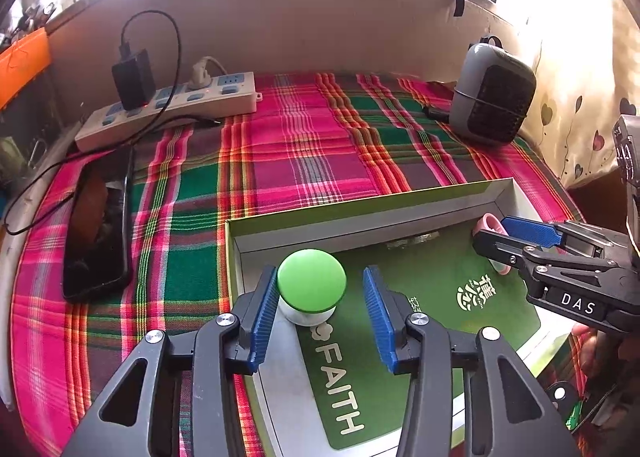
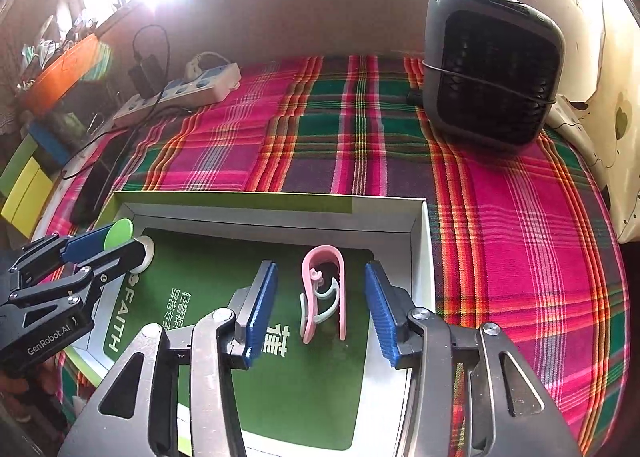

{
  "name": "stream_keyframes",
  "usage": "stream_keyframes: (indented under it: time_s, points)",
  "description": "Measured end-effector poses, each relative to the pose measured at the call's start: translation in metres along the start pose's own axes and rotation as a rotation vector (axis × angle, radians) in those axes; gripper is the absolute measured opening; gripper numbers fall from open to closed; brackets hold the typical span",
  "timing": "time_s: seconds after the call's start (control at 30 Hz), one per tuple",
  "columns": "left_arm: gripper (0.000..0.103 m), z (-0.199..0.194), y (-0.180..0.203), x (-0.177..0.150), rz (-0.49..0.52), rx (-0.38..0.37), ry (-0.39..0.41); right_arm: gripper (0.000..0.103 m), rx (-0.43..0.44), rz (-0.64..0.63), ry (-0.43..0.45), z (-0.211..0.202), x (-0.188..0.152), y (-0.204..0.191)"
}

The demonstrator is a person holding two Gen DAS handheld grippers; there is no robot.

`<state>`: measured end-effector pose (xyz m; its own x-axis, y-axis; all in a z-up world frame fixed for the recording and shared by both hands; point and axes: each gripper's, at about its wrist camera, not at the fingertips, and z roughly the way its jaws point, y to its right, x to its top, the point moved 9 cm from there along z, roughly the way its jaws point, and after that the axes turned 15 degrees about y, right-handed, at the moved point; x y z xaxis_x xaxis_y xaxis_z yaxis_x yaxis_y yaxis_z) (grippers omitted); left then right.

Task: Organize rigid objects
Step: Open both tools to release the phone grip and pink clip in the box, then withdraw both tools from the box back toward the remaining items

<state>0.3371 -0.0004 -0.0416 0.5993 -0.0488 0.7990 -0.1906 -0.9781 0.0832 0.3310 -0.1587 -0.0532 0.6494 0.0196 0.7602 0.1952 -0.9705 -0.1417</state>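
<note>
Sunlit windows and a tan wall back a worktop (image 1: 320, 145) draped in pink, green and red plaid cloth. At its far right corner stands a grey portable fan (image 2: 494, 69); along the far left edge lies a white power strip (image 1: 172, 109) with a black charger plugged in, and a black phone (image 1: 96, 233) rests flat near the left edge.

Toward the near edge sits a shallow green-rimmed box (image 2: 280, 203) with a dark green printed floor. In its far left corner stands a small white jar with a green lid (image 1: 312, 281). Near its far right corner a pink clip (image 2: 324, 293) with a pale grey inner hook stands on the floor.

Each left gripper (image 1: 320, 311) jaw is spread wide, the blue pads flanking the jar; the left pad looks just beside or touching the lid, the right one apart. Equally wide, the right gripper (image 2: 322, 311) straddles the clip without touching it.

Both items are already inside the box, so this reads as the placing step, either just finished or a re-grip about to begin; I cannot tell which. A sensible next move would be lifting both grippers straight up without nudging either item.
</note>
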Motion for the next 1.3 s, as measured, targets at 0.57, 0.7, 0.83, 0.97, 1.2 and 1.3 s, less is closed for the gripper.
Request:
stream_keyframes:
  time_s: [0.57, 0.7, 0.83, 0.97, 1.2, 1.3]
  points:
    - [0.046, -0.024, 0.002, 0.000, -0.004, 0.025, 0.035, 0.048, 0.004, 0.003, 0.023, -0.017, -0.001, -0.003]
    - [0.047, -0.034, 0.004, 0.001, 0.017, 0.038, 0.050, 0.048, 0.014, 0.011, 0.040, -0.026, 0.001, -0.006]
    - [0.047, -0.044, 0.006, 0.001, 0.021, 0.045, 0.068, 0.048, 0.022, 0.016, 0.060, -0.037, 0.001, -0.009]
    - [0.047, -0.057, 0.008, 0.002, 0.026, 0.054, 0.093, 0.048, 0.027, 0.019, 0.071, -0.046, -0.001, -0.012]
    - [0.047, -0.079, 0.009, 0.001, 0.028, 0.065, 0.127, 0.048, 0.018, 0.034, 0.099, -0.070, -0.010, -0.010]
    - [0.047, -0.086, 0.011, -0.005, 0.037, 0.075, 0.126, 0.048, 0.007, 0.040, 0.109, -0.080, -0.015, -0.007]
